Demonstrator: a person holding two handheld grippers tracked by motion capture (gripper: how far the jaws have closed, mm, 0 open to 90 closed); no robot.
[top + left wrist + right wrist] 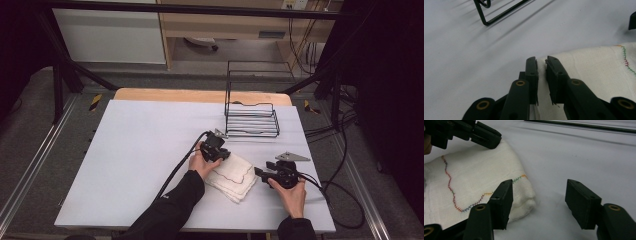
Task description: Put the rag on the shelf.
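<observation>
We are holding a folded white cloth (234,176) lying on the bench (130,150), just right of the centre of the high view. Our left gripper (541,61) is pinching the cloth's edge, jaws nearly pressed together. Our right gripper (539,195) is standing spread, its jaws straddling the cloth's rounded corner without pressing it. A black wire rack (251,120) is sitting beyond, upper right of centre.

A folded cloth (234,176) lay on the desk (135,150) near its front edge. Behind it, toward the far right, stood a wire rack (251,119). The left gripper (221,155) sat at the cloth's left edge, the right gripper (260,173) just beside its right.
</observation>
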